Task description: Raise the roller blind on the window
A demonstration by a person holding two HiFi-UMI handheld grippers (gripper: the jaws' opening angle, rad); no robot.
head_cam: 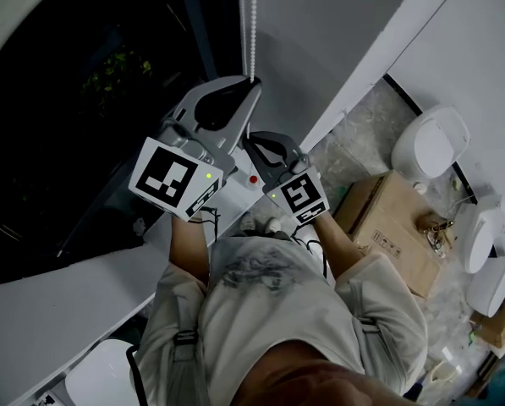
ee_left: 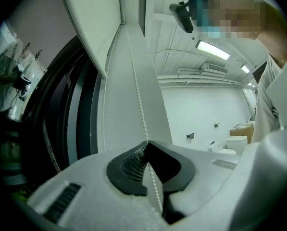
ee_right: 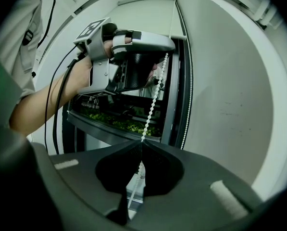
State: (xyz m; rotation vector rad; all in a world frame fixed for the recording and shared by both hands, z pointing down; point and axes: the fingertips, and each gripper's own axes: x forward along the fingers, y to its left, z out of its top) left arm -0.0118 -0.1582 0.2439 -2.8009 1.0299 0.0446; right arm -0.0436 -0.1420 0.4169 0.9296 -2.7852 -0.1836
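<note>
A white bead chain [head_cam: 252,24] hangs in front of the dark window [head_cam: 74,100]. My left gripper [head_cam: 254,81] is shut on it, the higher of the two. My right gripper [head_cam: 249,137] is shut on the same strand just below. In the left gripper view the bead chain [ee_left: 137,95] runs up from the closed jaws of the left gripper [ee_left: 148,142] beside the roller blind [ee_left: 93,23]. In the right gripper view the bead chain [ee_right: 153,100] stretches from the left gripper [ee_right: 129,57] down into the right gripper [ee_right: 142,143]. A second chain strand [ee_right: 189,90] hangs along the frame.
A white sill [head_cam: 74,299] runs under the window. On the floor to the right lie a cardboard box [head_cam: 396,227] and several white rounded fixtures [head_cam: 430,142]. The person's torso fills the lower head view.
</note>
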